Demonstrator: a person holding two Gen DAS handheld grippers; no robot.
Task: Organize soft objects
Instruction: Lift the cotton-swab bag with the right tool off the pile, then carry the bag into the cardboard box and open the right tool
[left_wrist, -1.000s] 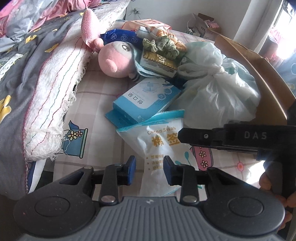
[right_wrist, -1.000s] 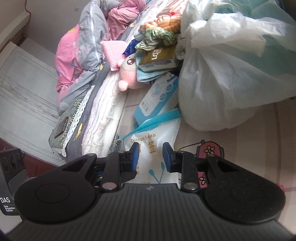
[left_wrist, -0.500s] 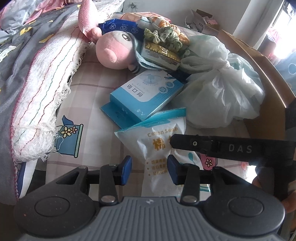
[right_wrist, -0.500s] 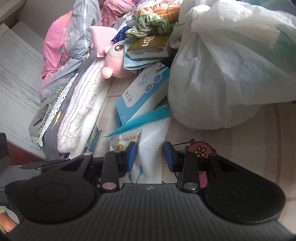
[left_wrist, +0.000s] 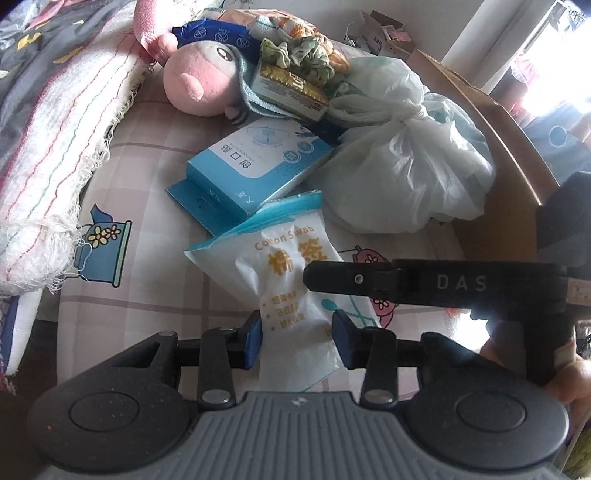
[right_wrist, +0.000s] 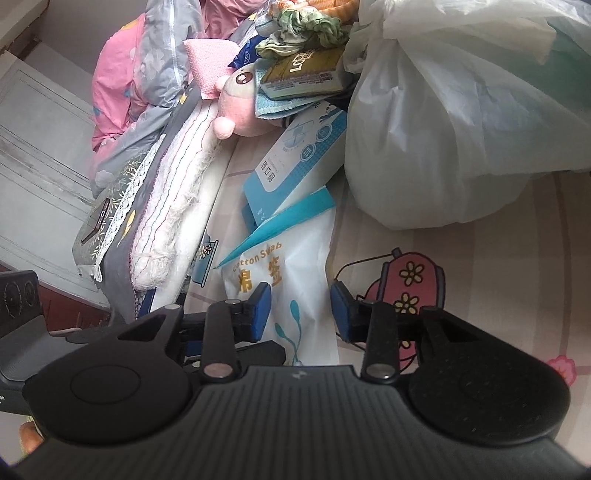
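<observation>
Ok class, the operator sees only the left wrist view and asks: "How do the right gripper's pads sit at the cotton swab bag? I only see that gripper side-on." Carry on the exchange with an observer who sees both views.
Observer: The right gripper has its blue pads apart, one on each side of the cotton swab bag, near its lower end.
Operator: Anything lying on the grey quilt?
Observer: What looks like a phone lies on the grey quilt, beside its lace edge.
Operator: And past the quilt?
Observer: A white panelled surface, maybe a door.
</observation>
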